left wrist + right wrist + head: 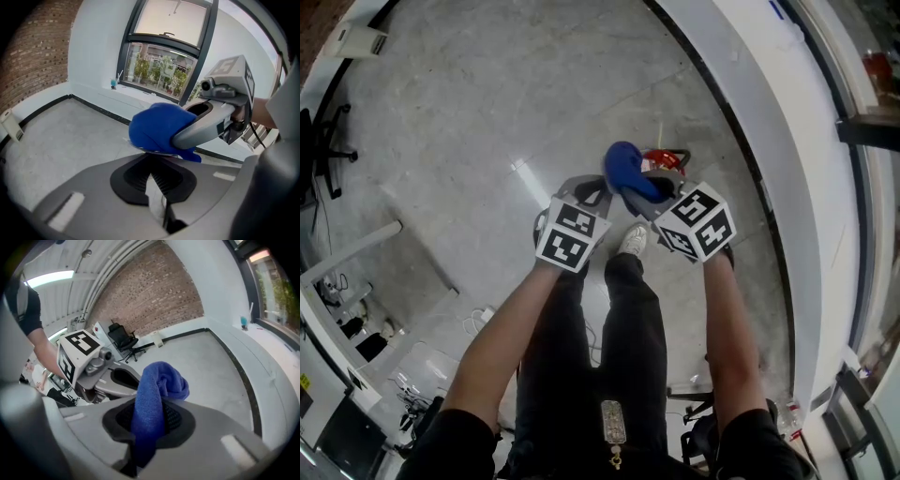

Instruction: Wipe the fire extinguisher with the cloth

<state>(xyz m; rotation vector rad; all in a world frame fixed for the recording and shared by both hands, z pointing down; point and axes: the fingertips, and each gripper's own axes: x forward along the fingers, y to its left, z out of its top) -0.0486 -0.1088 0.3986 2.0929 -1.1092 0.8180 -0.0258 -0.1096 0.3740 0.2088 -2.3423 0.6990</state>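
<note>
Above the red fire extinguisher (666,158) on the floor, the blue fabric cloth (157,390) is clamped in the right gripper (147,427). The left gripper (157,187) is held almost closed and looks empty. Judged approach step: the cloth must be lowered into contact.

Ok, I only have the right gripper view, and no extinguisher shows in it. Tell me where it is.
Observer: The head view shows the red fire extinguisher down on the floor, just beyond the blue cloth clamped in the right gripper.
Operator: Give me what lies on its far side.
Observer: A white ledge with a dark base strip runs close past it.
Operator: Now place the person's feet.
Observer: One white shoe shows on the near side of the extinguisher, below the cloth in that view.
</note>
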